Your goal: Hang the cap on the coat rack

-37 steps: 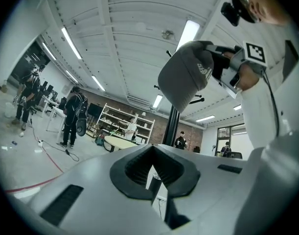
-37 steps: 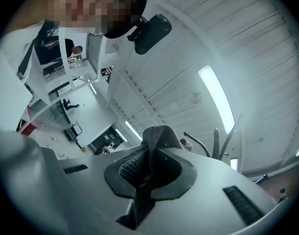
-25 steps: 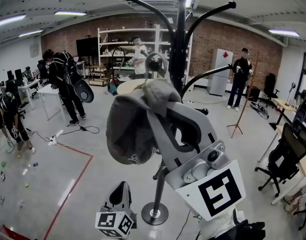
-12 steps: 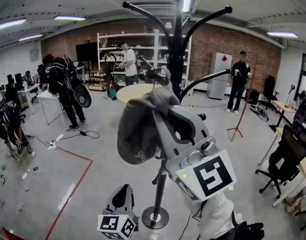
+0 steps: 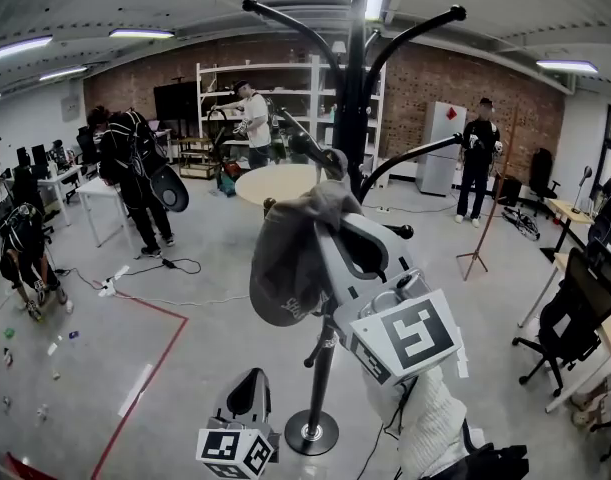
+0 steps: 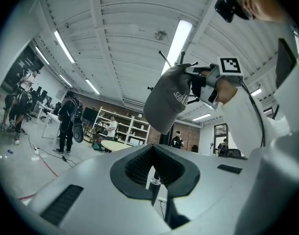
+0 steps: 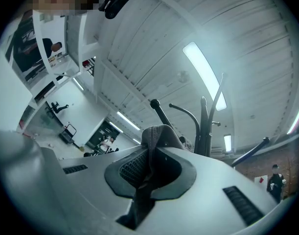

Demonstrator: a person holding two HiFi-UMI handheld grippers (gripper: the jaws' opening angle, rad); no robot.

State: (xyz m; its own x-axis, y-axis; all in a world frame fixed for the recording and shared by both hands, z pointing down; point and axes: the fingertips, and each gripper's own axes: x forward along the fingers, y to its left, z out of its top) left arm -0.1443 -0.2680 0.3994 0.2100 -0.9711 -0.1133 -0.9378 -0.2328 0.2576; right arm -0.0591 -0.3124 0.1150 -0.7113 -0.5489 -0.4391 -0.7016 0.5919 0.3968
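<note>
Since a second ago my right gripper (image 5: pixel 323 220), jaws clamped on the cap (image 5: pixel 285 268), has drifted right to mid-frame by the rack (image 5: pixel 357 88); my left gripper (image 5: pixel 248 376), bottom centre, is closed and empty.

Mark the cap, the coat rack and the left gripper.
cap (image 5: pixel 285 268): head view, on the side of its grey crown.
coat rack (image 5: pixel 356 88): head view, on the centre pole below the top hooks.
left gripper (image 5: pixel 247 378): head view, at its fingertips, above its marker cube.

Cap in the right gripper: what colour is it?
The cap is grey; it shows best in the left gripper view.
</note>
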